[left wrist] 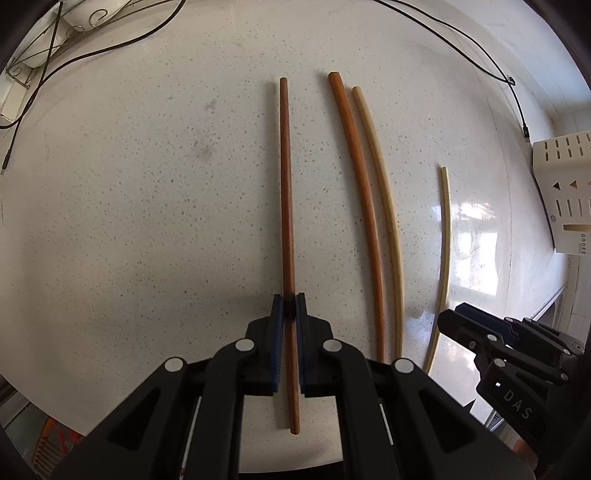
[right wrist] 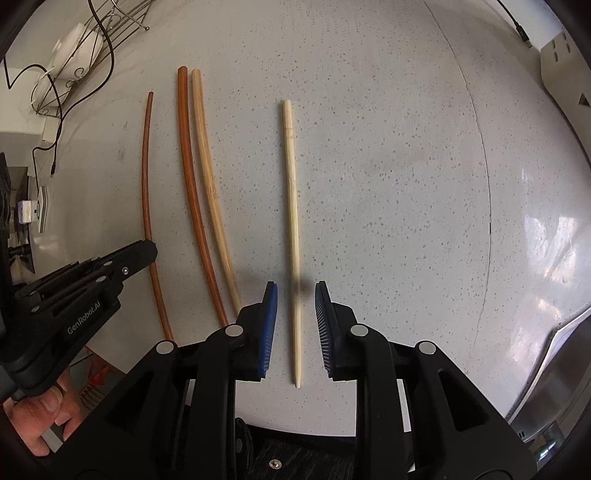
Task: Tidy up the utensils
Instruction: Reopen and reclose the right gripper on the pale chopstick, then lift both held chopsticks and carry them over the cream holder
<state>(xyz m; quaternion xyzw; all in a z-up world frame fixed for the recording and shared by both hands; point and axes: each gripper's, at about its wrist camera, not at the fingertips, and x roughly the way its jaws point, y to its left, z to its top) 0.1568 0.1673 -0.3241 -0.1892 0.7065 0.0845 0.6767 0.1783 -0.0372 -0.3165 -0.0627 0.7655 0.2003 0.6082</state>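
Observation:
On the speckled white counter [left wrist: 147, 203] several chopsticks lie side by side. My left gripper [left wrist: 290, 306] is shut on a dark brown chopstick [left wrist: 286, 184] near its lower end. To its right lie an orange-brown chopstick [left wrist: 360, 184] and a tan chopstick [left wrist: 384, 184], close together. Further right is a pale chopstick [left wrist: 447, 229], with the right gripper [left wrist: 452, 314] at its near end. In the right wrist view, the right gripper [right wrist: 295, 285] stands open astride the pale chopstick [right wrist: 291, 184], pads clear of it. The left gripper [right wrist: 147, 249] reaches in from the left over the dark chopstick [right wrist: 144, 166].
A perforated cream utensil holder [left wrist: 561, 192] lies at the right edge of the counter. A wire rack with white dishes [left wrist: 55, 33] and black cables [left wrist: 110, 44] are at the far left. A sink rim [right wrist: 554, 350] shows at the lower right. A hand [right wrist: 44, 406] grips the left tool.

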